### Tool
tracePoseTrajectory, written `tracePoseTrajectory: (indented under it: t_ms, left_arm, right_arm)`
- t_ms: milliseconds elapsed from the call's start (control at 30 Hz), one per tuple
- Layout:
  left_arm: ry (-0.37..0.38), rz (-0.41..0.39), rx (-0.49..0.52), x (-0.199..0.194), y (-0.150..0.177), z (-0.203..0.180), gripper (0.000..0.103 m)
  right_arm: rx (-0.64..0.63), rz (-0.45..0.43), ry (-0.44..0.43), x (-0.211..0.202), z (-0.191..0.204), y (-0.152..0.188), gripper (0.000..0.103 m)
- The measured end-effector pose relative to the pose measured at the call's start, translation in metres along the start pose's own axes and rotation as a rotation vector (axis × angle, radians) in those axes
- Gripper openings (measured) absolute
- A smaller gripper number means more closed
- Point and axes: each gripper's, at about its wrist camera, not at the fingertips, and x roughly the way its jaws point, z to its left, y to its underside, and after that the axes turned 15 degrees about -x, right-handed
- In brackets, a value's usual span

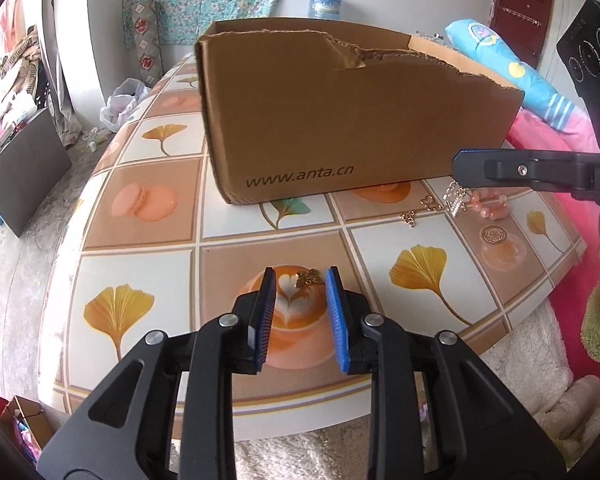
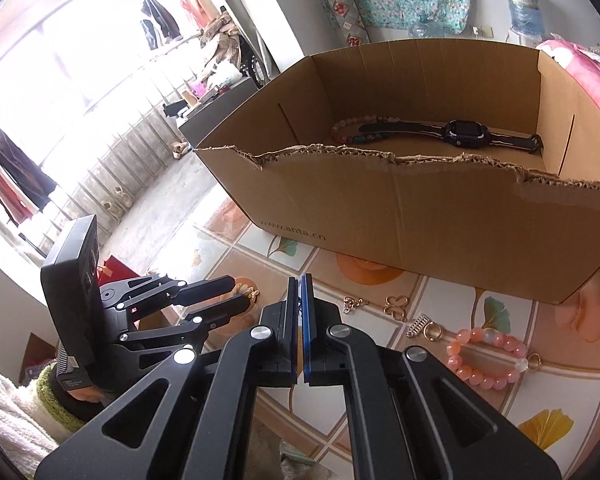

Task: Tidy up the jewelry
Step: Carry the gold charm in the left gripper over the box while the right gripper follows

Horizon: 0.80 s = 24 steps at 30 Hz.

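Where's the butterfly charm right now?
In the left wrist view, the butterfly charm lies on the table, between the tips of the open left claw, near the box.

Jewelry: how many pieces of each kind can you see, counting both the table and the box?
Bead bracelets: 2 (pink bracelet on the table, mixed-colour bracelet in the cardboard box)
Watches: 1 (watch in the box)
Small metal pieces on the table: 4 (butterfly charm, gold chain bit, gold loop piece, silver bar with ring)
Total: 7
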Motion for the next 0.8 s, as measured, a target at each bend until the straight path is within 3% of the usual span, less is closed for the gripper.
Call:
tracePoseTrajectory:
  t_ms: [200,333,800]
  left_arm:
    - [-0.090,-0.019,0.047,0.006,0.003,-0.010,0.023]
    - [-0.081,-0.012,0.048,0.006,0.001,-0.010,0.012]
    - [-0.041,-0.035,0.008,-0.004,-0.004,-0.005,0.011]
  right_arm:
    - [-0.003,-0.007,0.003,0.000,-0.002,0.003,0.002]
    - [0.004,-0.016,-0.005,-0.001,-0.005,0.004,0.002]
    - [-0.009,-0.059,0.012,-0.017,0.000,0.003,0.002]
